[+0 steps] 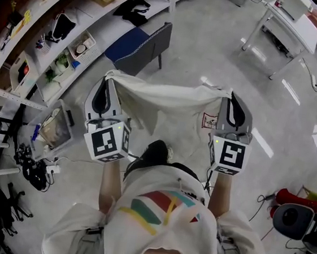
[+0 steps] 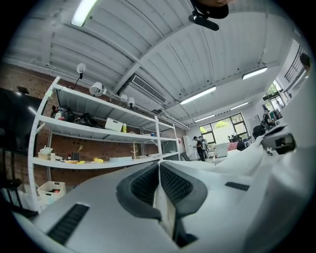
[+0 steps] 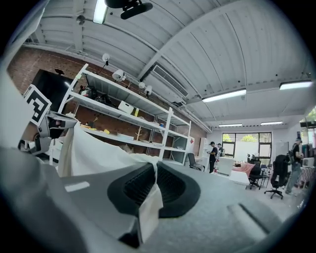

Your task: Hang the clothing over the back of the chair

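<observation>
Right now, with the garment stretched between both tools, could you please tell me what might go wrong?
The left tool and right tool each pinch only a thin edge of the garment, so an edge might slip free. The garment's middle sags, so it could snag on the chair rather than drape over its back.

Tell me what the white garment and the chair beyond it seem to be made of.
The white garment looks like thin matte cloth, probably cotton: it sags in soft folds and creases. On the chair, the dark back and blue seat look fabric-covered, matte without glare. Its thin legs may be metal, but they are too small to tell.
</observation>
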The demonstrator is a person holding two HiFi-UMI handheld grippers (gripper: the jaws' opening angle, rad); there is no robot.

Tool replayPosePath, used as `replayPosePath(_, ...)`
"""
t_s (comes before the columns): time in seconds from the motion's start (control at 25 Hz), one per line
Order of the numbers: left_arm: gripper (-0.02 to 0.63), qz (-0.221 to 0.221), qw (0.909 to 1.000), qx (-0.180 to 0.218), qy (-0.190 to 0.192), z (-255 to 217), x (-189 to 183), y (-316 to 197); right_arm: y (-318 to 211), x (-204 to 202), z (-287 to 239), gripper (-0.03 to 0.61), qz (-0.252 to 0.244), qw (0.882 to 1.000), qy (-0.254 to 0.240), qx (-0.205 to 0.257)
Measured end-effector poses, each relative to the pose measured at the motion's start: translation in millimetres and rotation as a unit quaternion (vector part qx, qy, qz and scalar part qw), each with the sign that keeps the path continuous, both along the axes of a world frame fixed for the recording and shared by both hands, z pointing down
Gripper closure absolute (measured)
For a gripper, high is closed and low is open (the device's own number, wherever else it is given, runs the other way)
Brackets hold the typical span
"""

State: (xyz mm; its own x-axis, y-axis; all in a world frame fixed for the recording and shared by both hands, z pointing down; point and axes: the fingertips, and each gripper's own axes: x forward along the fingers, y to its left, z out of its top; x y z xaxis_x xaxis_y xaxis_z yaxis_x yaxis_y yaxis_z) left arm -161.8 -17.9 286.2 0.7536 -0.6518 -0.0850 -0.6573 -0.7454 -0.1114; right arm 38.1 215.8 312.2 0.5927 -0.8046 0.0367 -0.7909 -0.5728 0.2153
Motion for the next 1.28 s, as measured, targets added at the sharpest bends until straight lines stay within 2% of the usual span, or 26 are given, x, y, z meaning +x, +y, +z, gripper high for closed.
replayPosePath(0.4, 0.595, -0.032, 0.9995, -0.005, -0.005, 10, 36, -41, -48, 50, 10, 0.561, -0.027, 1.0, -0.004, -0.005)
replayPosePath(0.8, 0.595, -0.083, 0.9964, -0.001, 0.016, 1, 86, -107, -127, 116, -5, 0.561, -0.08, 0.997, 0.012, -0.011)
replayPosePath(1.0, 0.595, -0.112, 0.9935, -0.005, 0.022, 2, 96, -137, -177, 147, -16, 0.561, -0.115, 0.993, 0.024, -0.009)
replayPosePath(1.28, 0.595, -0.135, 0.9905, 0.001, 0.027, -5, 100, -172, -235, 169, -34, 0.561, -0.147, 0.988, 0.036, 0.029)
